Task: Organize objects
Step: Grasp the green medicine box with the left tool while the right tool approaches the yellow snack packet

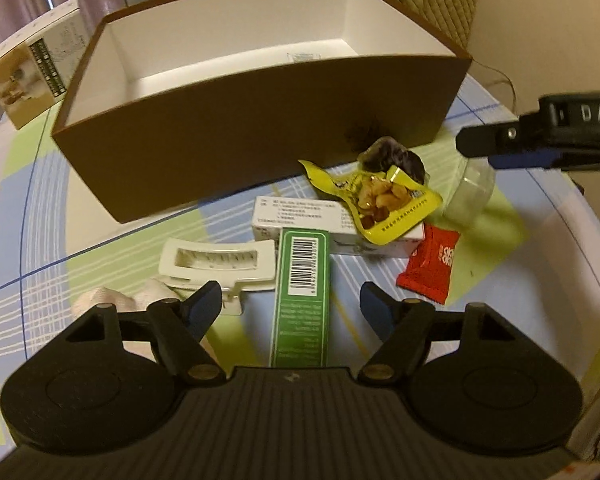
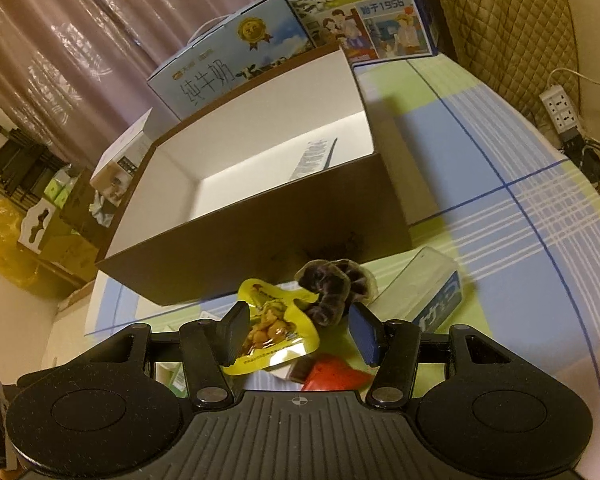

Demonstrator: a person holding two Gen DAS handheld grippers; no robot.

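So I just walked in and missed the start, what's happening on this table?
A person is tidying with a gripper in each hand. Small items lie in front of a brown box that looks nearly empty. The right gripper is open around a yellow snack packet without clamping it. The left gripper is open over a green box, next to a white hair clip and a red packet.

Brown box (image 1: 260, 136): matt cardboard outside, smooth white paper lining inside.
Yellow snack pouch (image 1: 384, 200): glossy plastic film, crinkled.
Red packet (image 1: 428, 268): shiny plastic wrapper.
Green carton (image 1: 302, 284): smooth printed card, slight sheen.
White hair clip (image 1: 216, 264): hard plastic, semi-gloss.
Clear container (image 1: 470, 192): transparent plastic.
Tablecloth (image 1: 100, 240): smooth, checked, faint sheen.
Left gripper (image 1: 291, 309): matt black plastic, ribbed base, brass-coloured metal pins, blue pads.
Chair cover (image 2: 500, 20): quilted cloth.
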